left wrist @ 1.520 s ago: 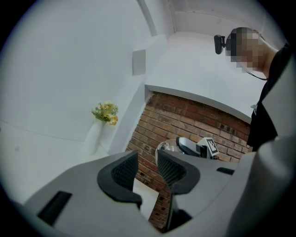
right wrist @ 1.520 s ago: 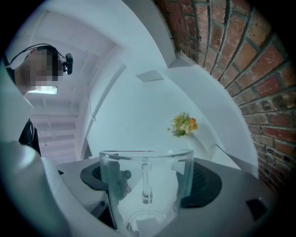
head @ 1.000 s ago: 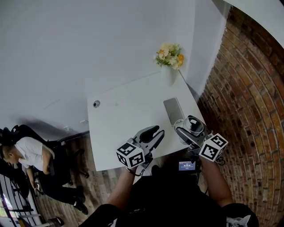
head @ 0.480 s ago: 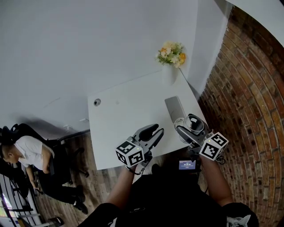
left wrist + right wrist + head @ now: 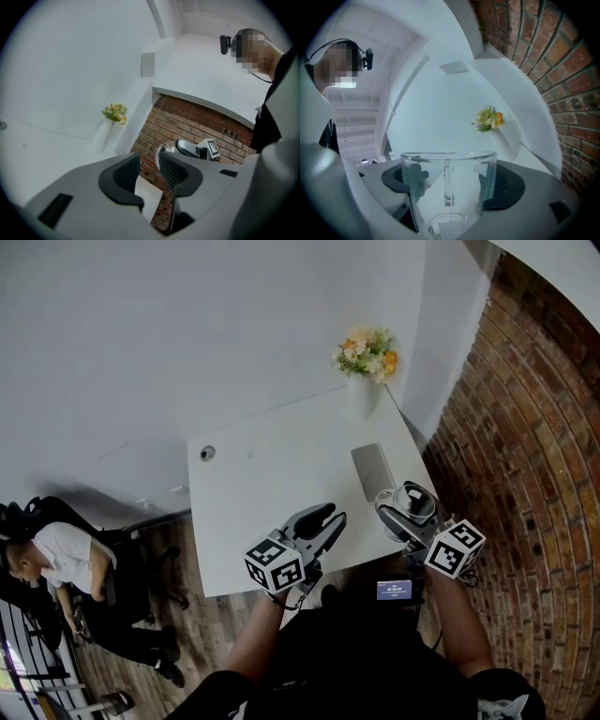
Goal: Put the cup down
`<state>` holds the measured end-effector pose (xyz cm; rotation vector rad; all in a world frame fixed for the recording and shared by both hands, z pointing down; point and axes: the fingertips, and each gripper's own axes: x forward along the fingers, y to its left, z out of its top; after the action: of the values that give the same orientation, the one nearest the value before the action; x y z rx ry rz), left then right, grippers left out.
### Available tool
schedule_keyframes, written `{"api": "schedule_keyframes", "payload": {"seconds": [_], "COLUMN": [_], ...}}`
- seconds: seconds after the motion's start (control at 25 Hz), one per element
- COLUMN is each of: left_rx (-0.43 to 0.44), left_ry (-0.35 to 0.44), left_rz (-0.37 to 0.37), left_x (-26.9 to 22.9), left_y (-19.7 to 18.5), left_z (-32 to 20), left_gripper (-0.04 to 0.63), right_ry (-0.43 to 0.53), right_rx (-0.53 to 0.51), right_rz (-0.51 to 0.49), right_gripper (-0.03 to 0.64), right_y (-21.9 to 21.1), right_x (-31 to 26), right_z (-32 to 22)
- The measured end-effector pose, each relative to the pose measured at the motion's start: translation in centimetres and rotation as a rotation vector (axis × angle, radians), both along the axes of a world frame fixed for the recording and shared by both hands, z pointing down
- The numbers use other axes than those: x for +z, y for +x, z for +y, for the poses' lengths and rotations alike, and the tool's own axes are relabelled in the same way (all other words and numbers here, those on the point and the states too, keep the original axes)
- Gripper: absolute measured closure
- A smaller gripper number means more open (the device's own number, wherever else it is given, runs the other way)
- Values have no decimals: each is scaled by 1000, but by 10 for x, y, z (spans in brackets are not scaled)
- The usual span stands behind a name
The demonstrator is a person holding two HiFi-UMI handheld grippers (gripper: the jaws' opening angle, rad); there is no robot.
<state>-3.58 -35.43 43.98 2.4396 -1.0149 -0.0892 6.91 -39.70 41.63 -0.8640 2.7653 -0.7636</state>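
cup (image 5: pixel 447 201) clamped upright in right claw (image 5: pixel 408 512) near bench (image 5: pixel 272 474) edge, presumably for lowering; left claw (image 5: pixel 149 168) narrowly parted, empty.

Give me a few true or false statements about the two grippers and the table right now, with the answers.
1. The right gripper holds a clear cup. True.
2. The left gripper grips the vase. False: its jaws are empty, and the vase stands at the far corner of the table.
3. The cup is full of liquid. False: it looks empty.
4. A flat grey slab lies on the table. True.
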Motion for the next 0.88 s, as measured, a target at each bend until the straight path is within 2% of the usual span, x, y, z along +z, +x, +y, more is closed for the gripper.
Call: {"api": "schedule_keyframes", "payload": {"seconds": [0.4, 0.56, 0.68, 0.88], "left_rx": [-29, -25, -14, -10], "left_ry": [-45, -71, -62, -64], "left_rz": [-26, -39, -57, -71], "left_x": [15, 24, 25, 33], "left_y": [-6, 0, 7, 16], "left_z": [-24, -32, -44, -62], "left_gripper": [459, 459, 459, 459], "right_ry": [-6, 18, 55, 37], "right_rx": [-55, -65, -53, 9], "right_rz": [94, 188, 253, 261], "right_gripper": [187, 187, 187, 187], "right_y": [-13, -19, -23, -28], "right_x": [43, 71, 93, 128], "right_z": [-48, -73, -97, -135]}}
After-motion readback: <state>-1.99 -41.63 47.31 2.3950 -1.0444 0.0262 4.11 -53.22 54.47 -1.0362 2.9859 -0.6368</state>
